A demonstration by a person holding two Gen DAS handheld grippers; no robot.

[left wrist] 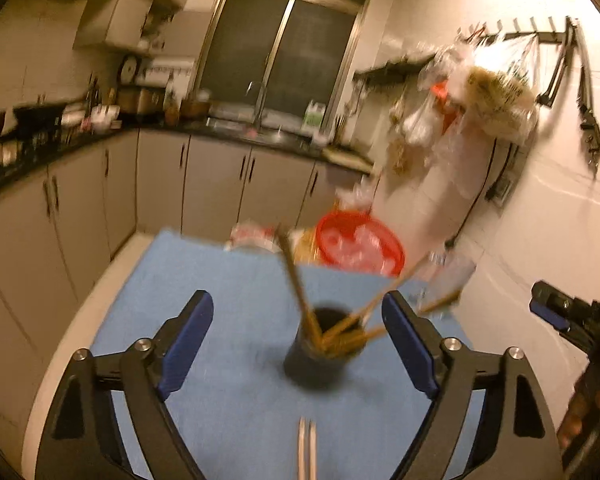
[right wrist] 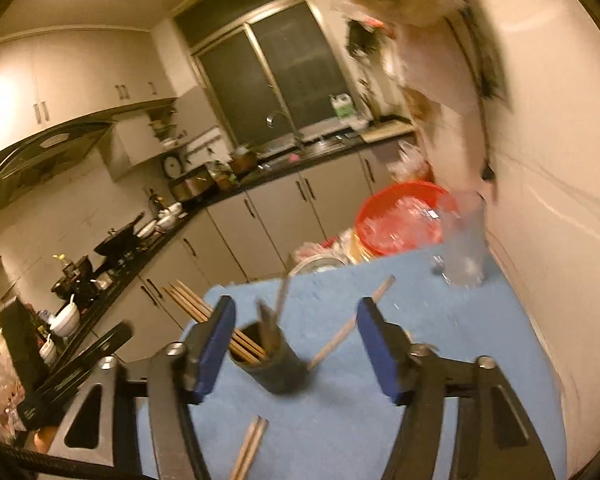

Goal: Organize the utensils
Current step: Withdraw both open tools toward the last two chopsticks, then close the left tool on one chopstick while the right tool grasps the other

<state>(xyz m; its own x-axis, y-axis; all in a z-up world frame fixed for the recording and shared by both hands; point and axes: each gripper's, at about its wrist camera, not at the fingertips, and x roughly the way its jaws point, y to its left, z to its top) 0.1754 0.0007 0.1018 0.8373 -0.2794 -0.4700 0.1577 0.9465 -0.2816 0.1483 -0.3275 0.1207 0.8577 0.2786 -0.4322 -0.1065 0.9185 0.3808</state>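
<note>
Blue cloth [left wrist: 228,280] covers the table, and pretty much everything on it is smeared by motion blur, so take the counts loosely. Dark round holder [left wrist: 320,354] stands upright near the middle of the cloth with wooden chopsticks [left wrist: 296,280] fanning out of it; I can make out maybe six or seven, but they blur together and I can't get a firm number. Nearer than the holder, one pair of chopsticks [left wrist: 307,450] lies flat on the cloth, cut off by the bottom edge in the left view. In the right view one more loose chopstick [right wrist: 350,326] lies on the cloth just right of the holder.

Left gripper [left wrist: 298,340] hangs over the holder with its jaws spread wide, nothing between them but air. Right gripper [right wrist: 296,352] is the same: wide apart, empty, off to the right of the holder.

Behind the holder, past the cloth's far edge, sits one red basin [left wrist: 360,246], and one clear jug [right wrist: 462,252], hard to read through the blur.
</note>
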